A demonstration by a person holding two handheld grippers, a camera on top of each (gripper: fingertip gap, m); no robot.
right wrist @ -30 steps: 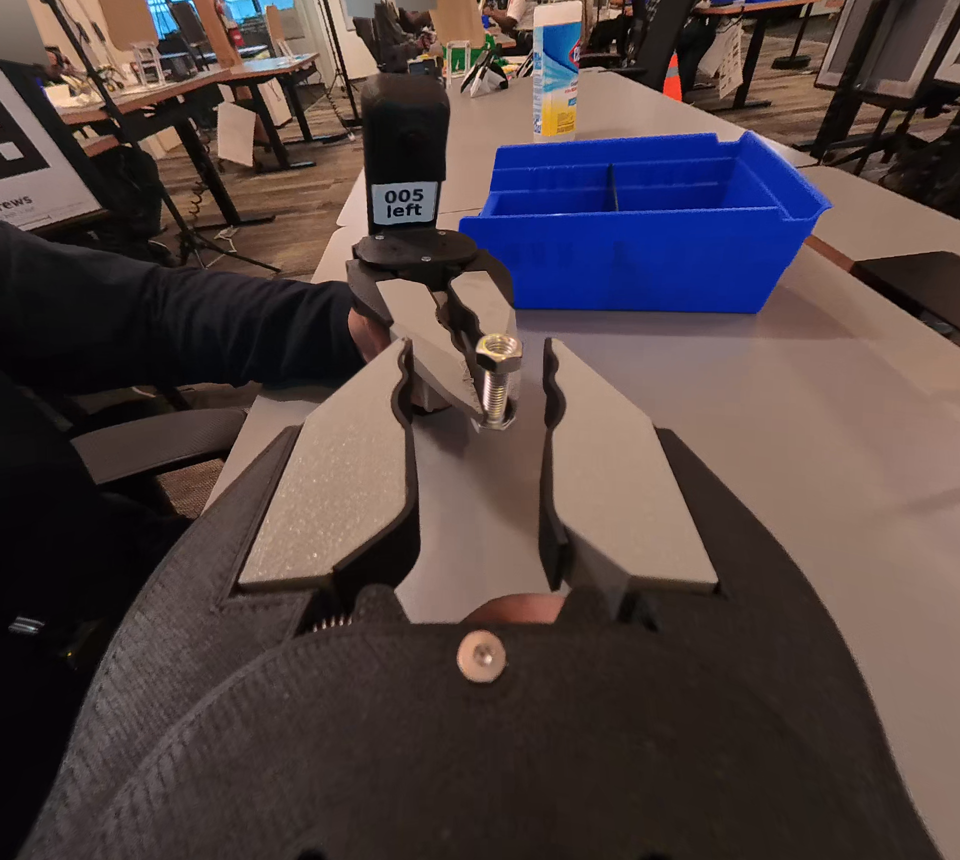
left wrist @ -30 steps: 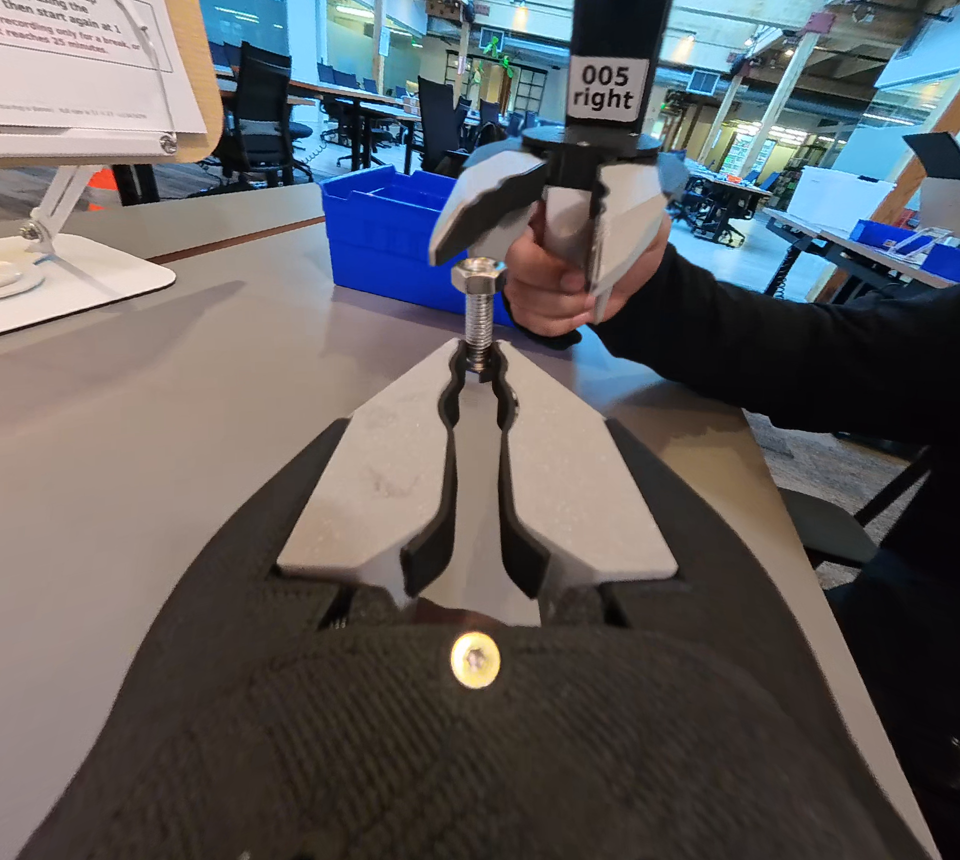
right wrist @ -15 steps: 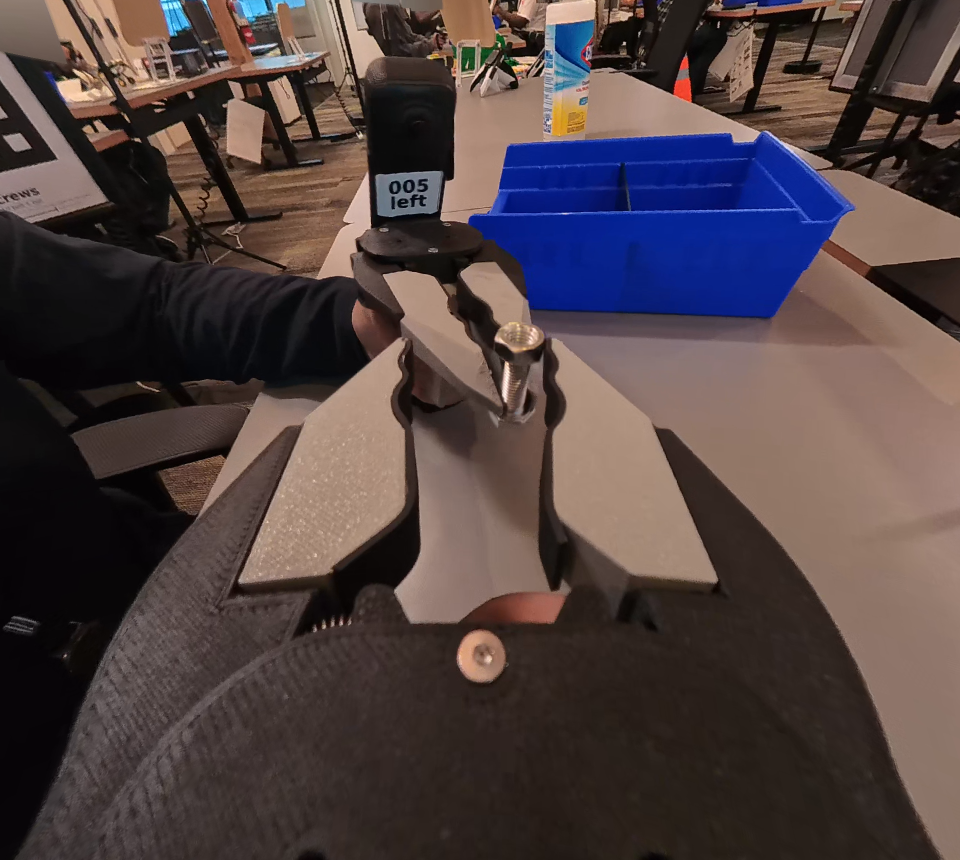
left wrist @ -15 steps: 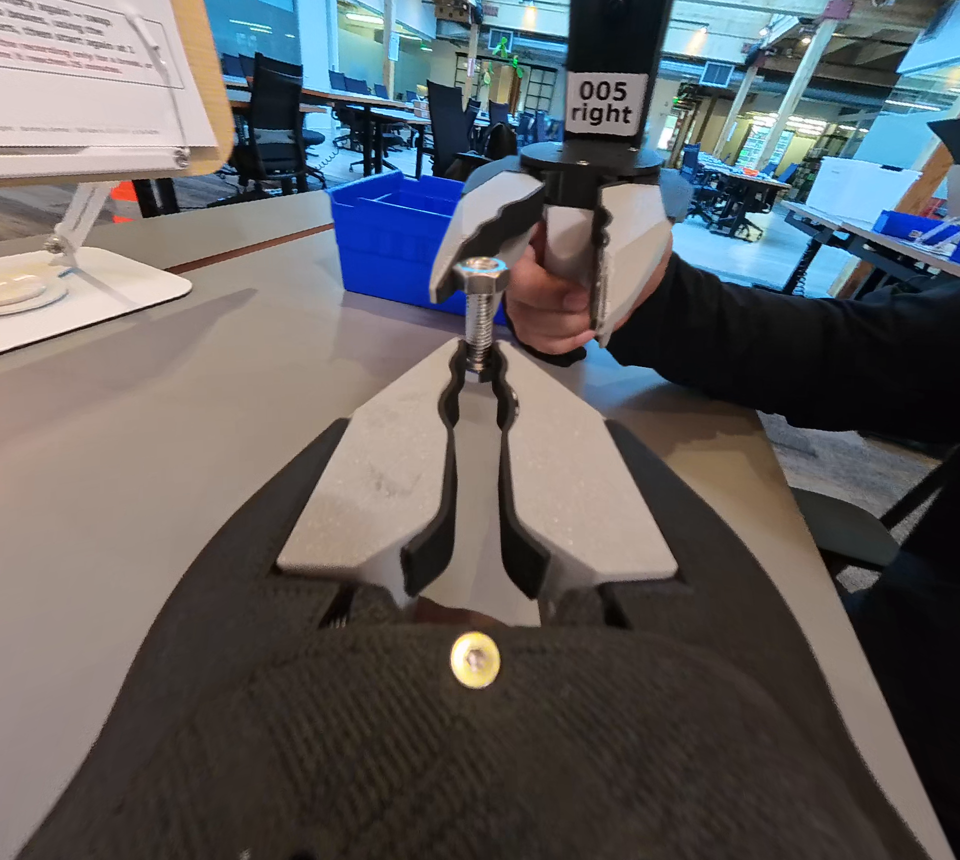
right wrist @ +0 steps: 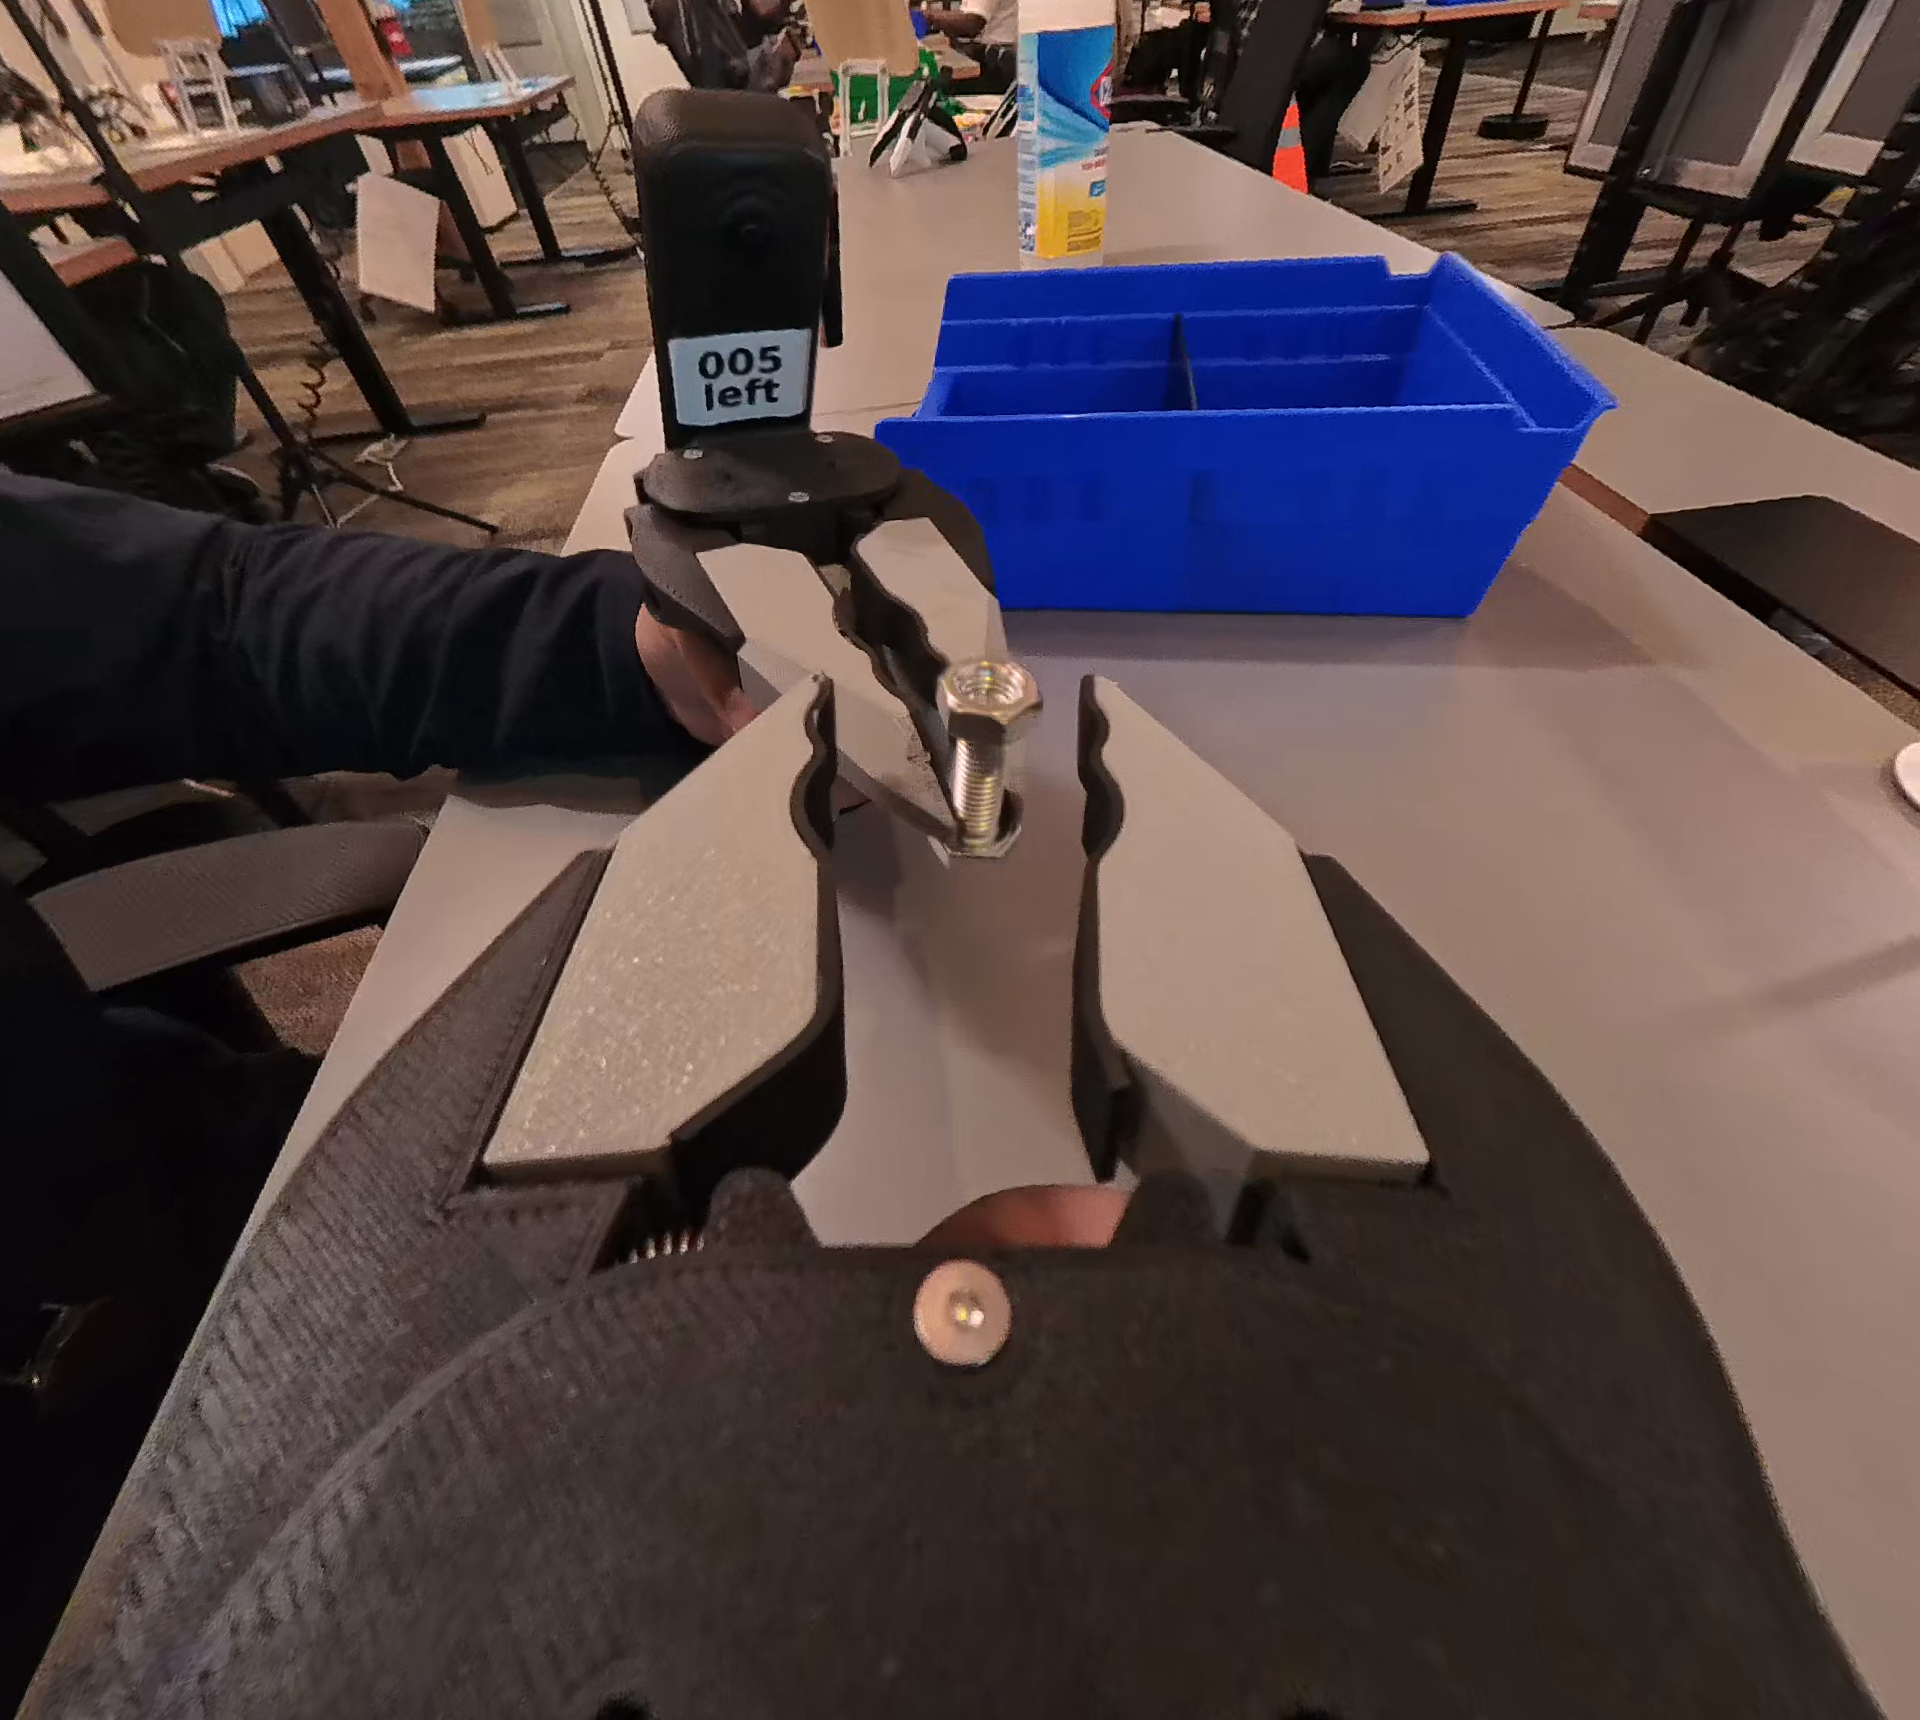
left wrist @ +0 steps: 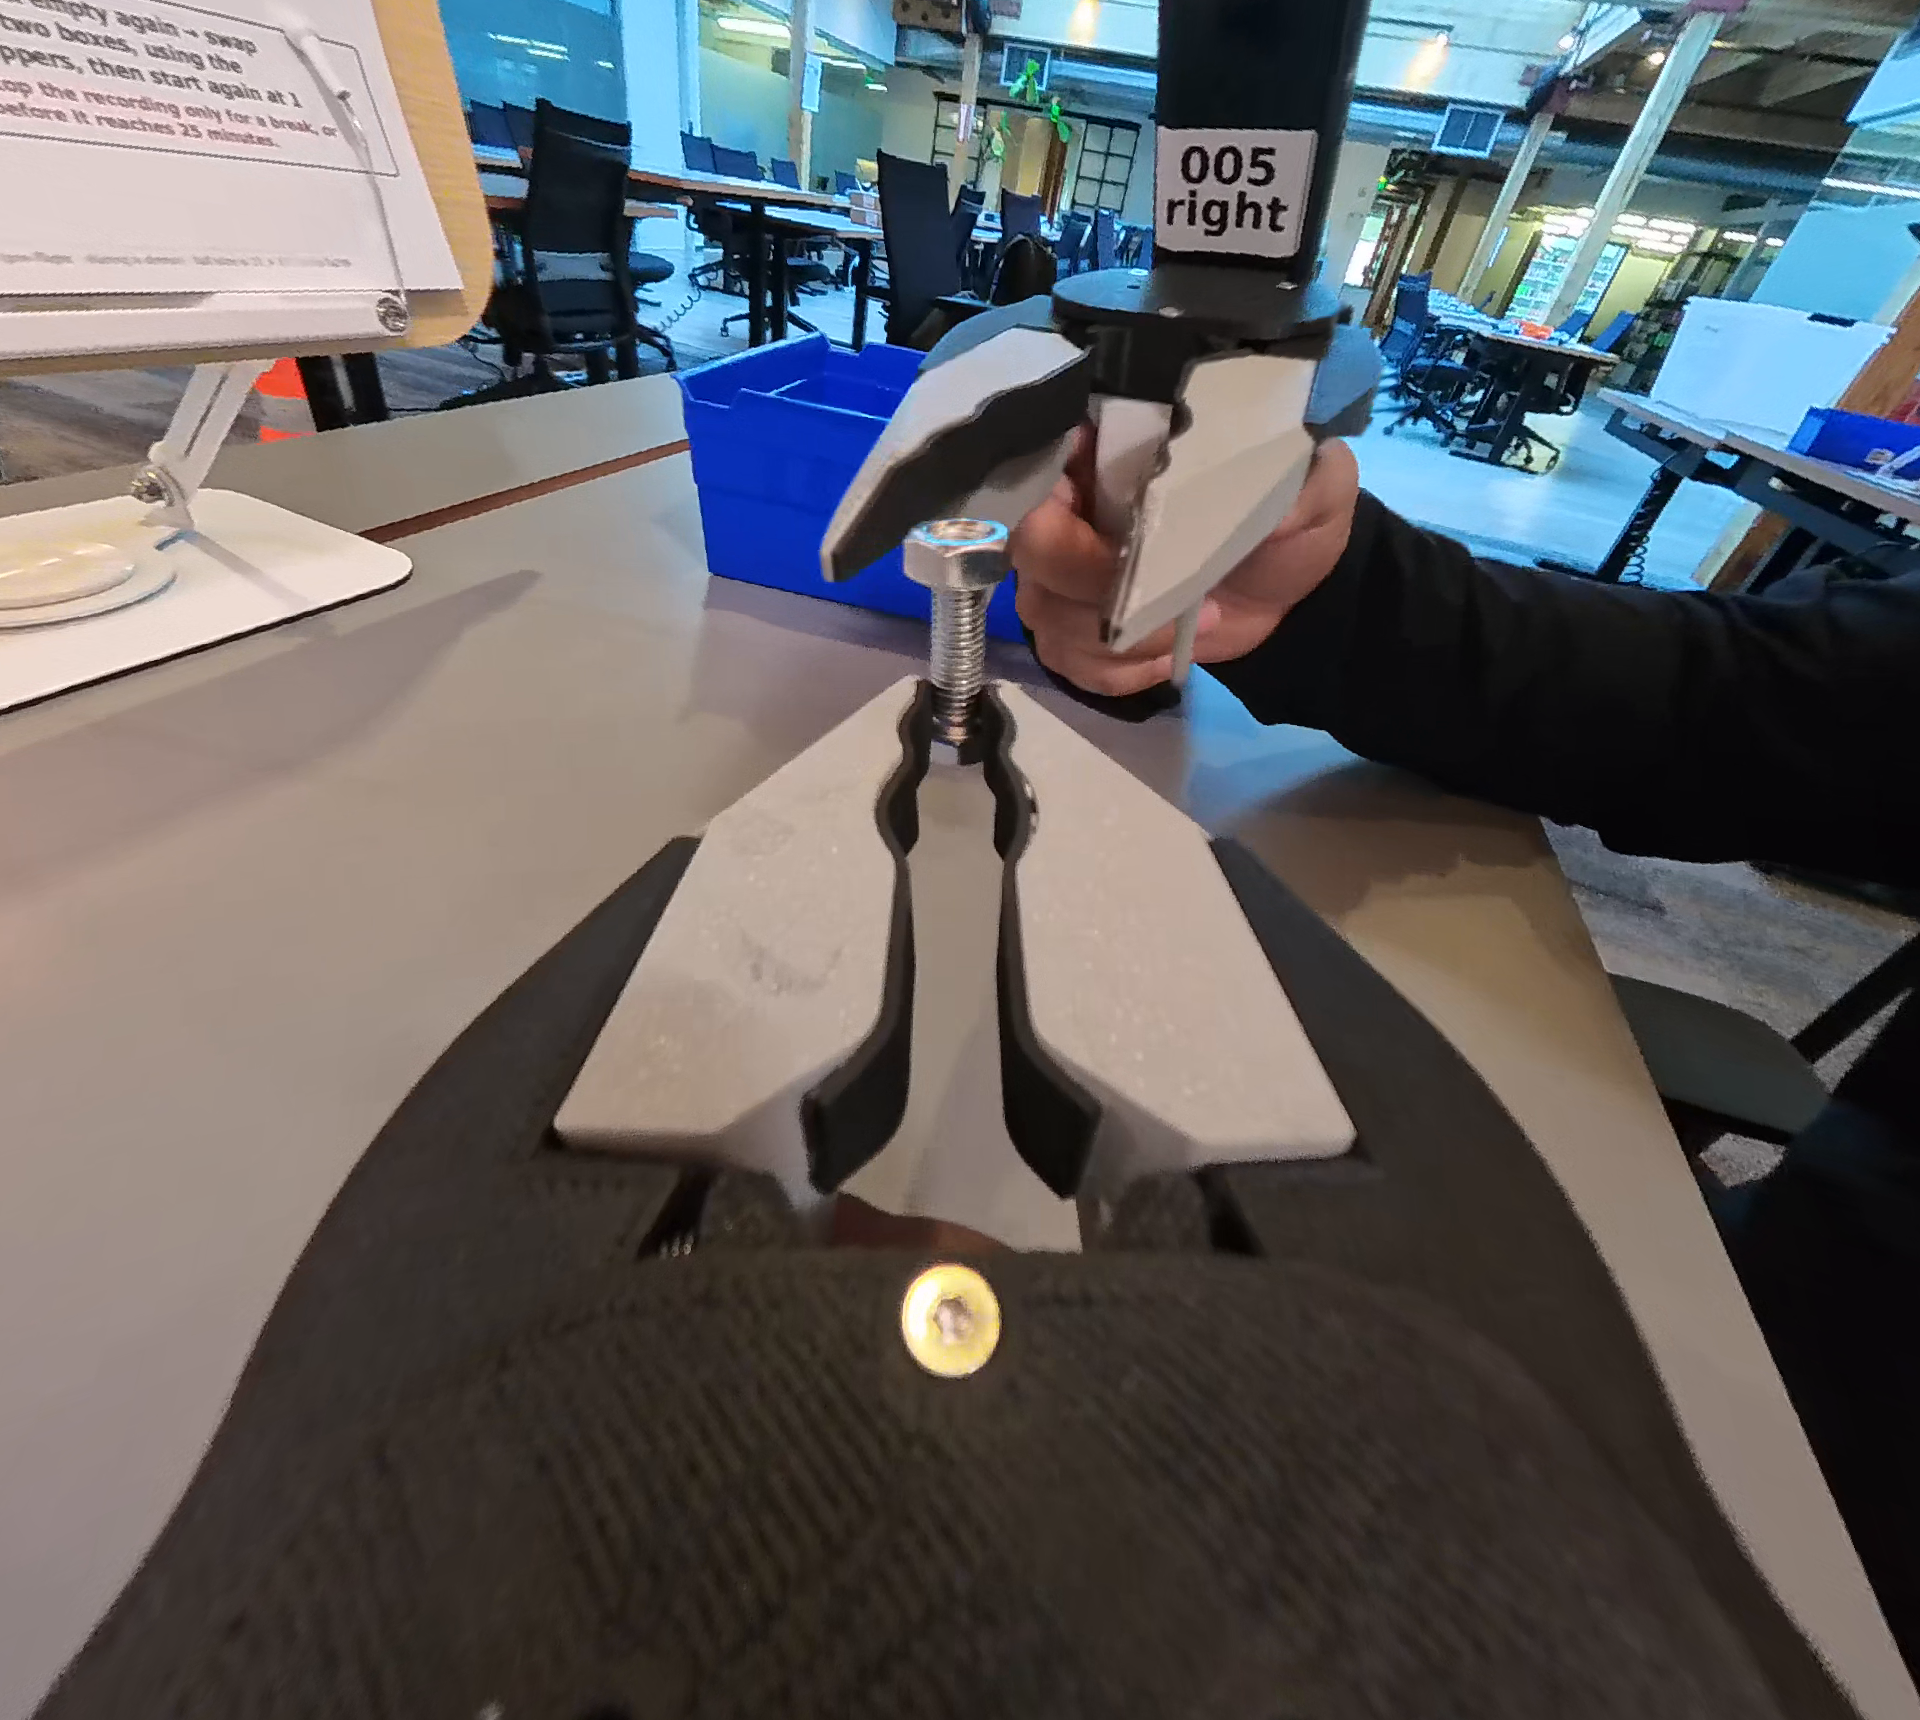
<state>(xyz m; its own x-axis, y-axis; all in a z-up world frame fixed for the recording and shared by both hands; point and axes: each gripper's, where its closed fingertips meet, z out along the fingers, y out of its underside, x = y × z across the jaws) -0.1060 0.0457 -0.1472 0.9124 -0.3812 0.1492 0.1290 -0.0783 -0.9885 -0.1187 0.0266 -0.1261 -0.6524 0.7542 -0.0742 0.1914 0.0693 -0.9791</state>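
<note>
The left gripper pinches the lower end of a bolt that stands upright, its nut on top. The right gripper is spread, a finger on each side of the bolt, above the grey table.

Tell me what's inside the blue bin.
The blue bin shows a dark divider splitting it into compartments; the inner walls in sight are bare. Its near wall hides the floor, so small contents cannot be ruled out.
</note>
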